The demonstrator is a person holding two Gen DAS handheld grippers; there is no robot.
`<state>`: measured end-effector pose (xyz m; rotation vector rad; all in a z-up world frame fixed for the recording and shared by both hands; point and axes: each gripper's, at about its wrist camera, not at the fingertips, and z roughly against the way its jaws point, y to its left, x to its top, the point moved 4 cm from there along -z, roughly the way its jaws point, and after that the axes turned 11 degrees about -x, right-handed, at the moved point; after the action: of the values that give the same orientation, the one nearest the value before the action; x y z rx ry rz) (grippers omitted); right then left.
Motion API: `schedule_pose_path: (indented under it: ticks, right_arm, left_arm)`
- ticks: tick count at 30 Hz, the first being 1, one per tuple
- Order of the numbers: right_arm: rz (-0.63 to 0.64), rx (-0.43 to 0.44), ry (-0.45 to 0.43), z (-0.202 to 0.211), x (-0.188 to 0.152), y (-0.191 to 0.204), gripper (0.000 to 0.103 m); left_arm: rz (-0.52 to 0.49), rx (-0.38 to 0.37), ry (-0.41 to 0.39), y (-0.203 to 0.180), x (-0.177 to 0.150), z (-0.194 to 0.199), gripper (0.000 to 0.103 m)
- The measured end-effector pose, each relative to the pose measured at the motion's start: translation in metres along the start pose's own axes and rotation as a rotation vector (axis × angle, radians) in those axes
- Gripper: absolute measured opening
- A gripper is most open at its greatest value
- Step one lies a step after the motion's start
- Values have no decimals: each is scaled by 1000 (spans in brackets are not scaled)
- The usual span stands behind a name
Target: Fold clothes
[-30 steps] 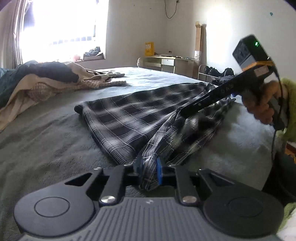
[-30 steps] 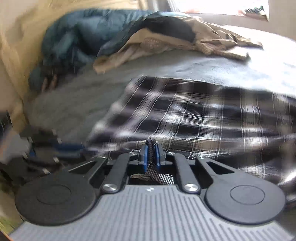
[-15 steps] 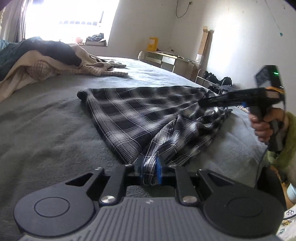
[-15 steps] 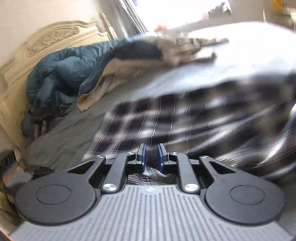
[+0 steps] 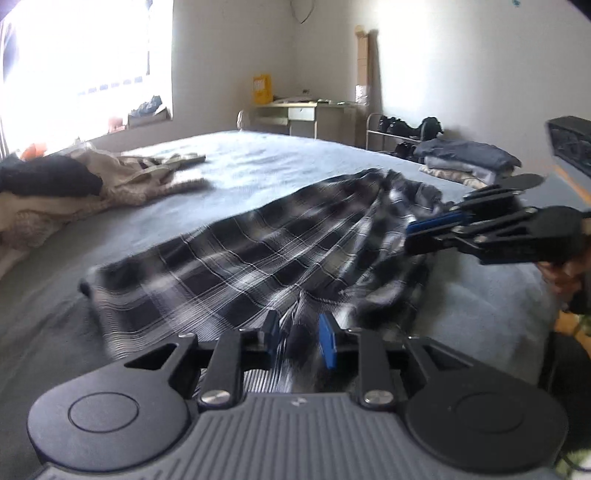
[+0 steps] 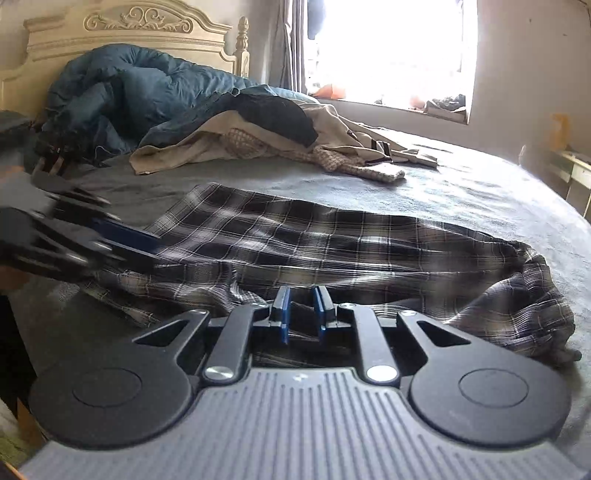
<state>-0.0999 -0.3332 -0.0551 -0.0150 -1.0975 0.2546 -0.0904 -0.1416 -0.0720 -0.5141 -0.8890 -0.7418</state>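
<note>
A black-and-white plaid shirt (image 5: 280, 251) lies partly folded on the grey bed (image 5: 258, 162); it also shows in the right wrist view (image 6: 332, 236). My left gripper (image 5: 297, 334) is open, its blue pads apart, with the shirt's near edge lying loose between them. My right gripper (image 6: 301, 308) is open and empty, just above the shirt's near folds. The right gripper also shows in the left wrist view (image 5: 417, 230) over the shirt's right side. The left gripper also shows blurred in the right wrist view (image 6: 147, 243) at the shirt's left end.
A heap of beige and black clothes (image 6: 280, 136) and a teal duvet (image 6: 140, 92) lie by the headboard (image 6: 129, 29). Folded clothes (image 5: 465, 158) are stacked at the bed's far right. A desk (image 5: 303, 114) and shoe rack (image 5: 402, 133) stand by the wall.
Both grippers have opened and let go of the shirt. The shirt has dropped flatter onto the bed. The right gripper has pulled back and lower.
</note>
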Motion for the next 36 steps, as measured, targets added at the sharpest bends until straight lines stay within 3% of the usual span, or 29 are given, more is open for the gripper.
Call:
schedule_pose_path:
  ticks: [4, 7, 10, 13, 17, 20, 22, 24, 25, 26, 29, 31, 34, 36]
  right_arm:
    - [59, 35, 25, -16, -8, -7, 14]
    - [99, -68, 132, -40, -33, -24, 13]
    - [-82, -50, 123, -33, -40, -56, 13]
    - [-98, -132, 95, -19, -32, -61, 14]
    - [-91, 10, 9, -7, -13, -28, 16]
    - [-86, 85, 32, -26, -17, -18, 16]
    - [-196, 5, 93, -40, -31, -48, 16]
    - [-457, -29, 126, -41, -48, -95, 5]
    - [-558, -42, 120, -35, -52, -109, 4]
    - [-647, -56, 106, -28, -54, -120, 9]
    - [-468, -100, 0, 5, -34, -86, 11]
    - [-337, -27, -60, 20, -22, -44, 12]
    - [-168, 72, -84, 24, -20, 19, 23]
    - [-53, 124, -90, 25, -21, 58, 29]
  left_arm:
    - [71, 16, 36, 9, -13, -17, 26]
    - [111, 14, 28, 14, -26, -16, 26]
    - [146, -3, 5, 20, -32, -10, 25]
    - [154, -15, -4, 23, -35, -9, 25]
    - [151, -18, -9, 22, -34, -9, 25]
    - [164, -21, -19, 23, -36, -8, 25]
    - [167, -26, -26, 23, -37, -8, 25]
    - [173, -33, -28, 24, -37, -8, 25]
    - [177, -37, -27, 25, -37, -8, 25]
    - [182, -41, -26, 25, -36, -8, 25]
    - [219, -56, -23, 30, -34, -7, 25]
    - [247, -45, -22, 31, -30, -2, 26]
    - [236, 18, -56, 31, -23, 15, 42]
    - [234, 49, -79, 36, -22, 33, 43]
